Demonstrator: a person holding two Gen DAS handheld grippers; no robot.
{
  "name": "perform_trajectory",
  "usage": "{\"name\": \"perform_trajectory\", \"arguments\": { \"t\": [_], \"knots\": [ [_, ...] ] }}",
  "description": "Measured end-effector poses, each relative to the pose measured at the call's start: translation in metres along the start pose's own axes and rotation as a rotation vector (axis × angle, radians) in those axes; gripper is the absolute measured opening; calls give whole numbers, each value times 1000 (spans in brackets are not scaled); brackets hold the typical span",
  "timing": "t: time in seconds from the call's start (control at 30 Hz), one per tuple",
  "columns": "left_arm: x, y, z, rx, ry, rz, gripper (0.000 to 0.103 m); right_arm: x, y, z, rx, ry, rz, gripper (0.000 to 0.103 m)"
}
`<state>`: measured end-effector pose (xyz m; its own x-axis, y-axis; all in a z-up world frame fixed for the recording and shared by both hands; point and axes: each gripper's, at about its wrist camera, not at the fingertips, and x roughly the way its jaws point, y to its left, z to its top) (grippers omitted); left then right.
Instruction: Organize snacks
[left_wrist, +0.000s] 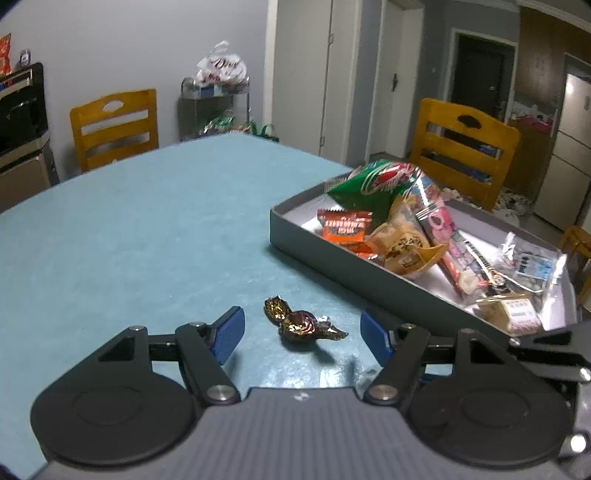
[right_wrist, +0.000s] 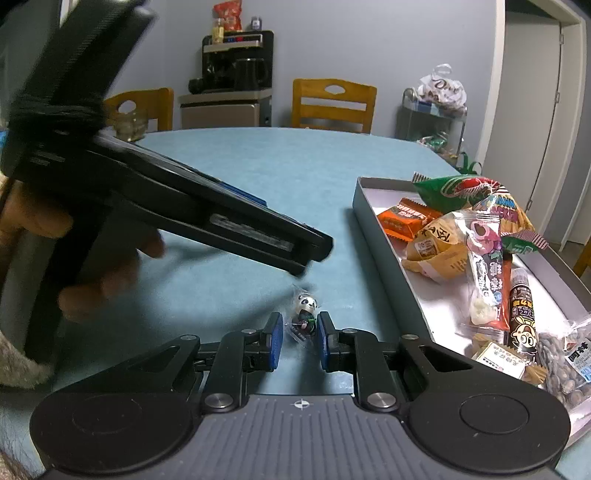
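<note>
A candy in brown and gold foil (left_wrist: 301, 325) lies on the blue table, between the blue pads of my left gripper (left_wrist: 302, 334). Its jaws stand wide and touch nothing. My right gripper (right_wrist: 300, 339) is shut on a small panda candy in clear wrap (right_wrist: 306, 312), low over the table. A shallow grey box (left_wrist: 332, 266) to the right holds a green bag (left_wrist: 369, 184), orange packets (left_wrist: 343, 227), a yellow bun packet (left_wrist: 402, 243) and other snacks. The same grey box (right_wrist: 373, 236) lies right of the right gripper.
The left tool's black body (right_wrist: 166, 206), held by a hand (right_wrist: 37, 221), crosses the right wrist view above the table. Wooden chairs (left_wrist: 114, 125) (left_wrist: 461, 147) stand around the table. A cabinet with a coffee machine (right_wrist: 236, 74) and a wire cart (left_wrist: 218, 103) are behind.
</note>
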<state>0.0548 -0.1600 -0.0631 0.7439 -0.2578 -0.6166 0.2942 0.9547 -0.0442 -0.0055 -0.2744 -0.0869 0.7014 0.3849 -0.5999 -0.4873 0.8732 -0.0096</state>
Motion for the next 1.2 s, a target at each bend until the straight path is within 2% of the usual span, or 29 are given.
{"name": "perform_trajectory", "arguments": {
  "t": [0.23,0.3,0.47,0.7,0.77,0.83,0.93,1.2],
  "knots": [
    [25,-4,0,-43,59,53,69,0,0,-1,5,-7,6,26],
    [24,-3,0,-46,57,53,65,-1,-1,-1,5,-7,7,26],
    [21,6,1,-64,60,39,44,-1,-2,-1,4,-8,12,26],
    [21,6,0,-43,51,40,33,1,1,1,-5,0,17,27],
    [21,4,-2,-23,43,48,23,1,2,1,-7,0,15,27],
    [21,2,-2,-8,38,46,20,3,2,2,-10,2,10,26],
    [21,1,-3,4,35,48,20,3,4,1,-13,1,9,22],
    [17,2,-3,4,24,54,20,-4,3,4,6,-24,-17,21]
  ]
}}
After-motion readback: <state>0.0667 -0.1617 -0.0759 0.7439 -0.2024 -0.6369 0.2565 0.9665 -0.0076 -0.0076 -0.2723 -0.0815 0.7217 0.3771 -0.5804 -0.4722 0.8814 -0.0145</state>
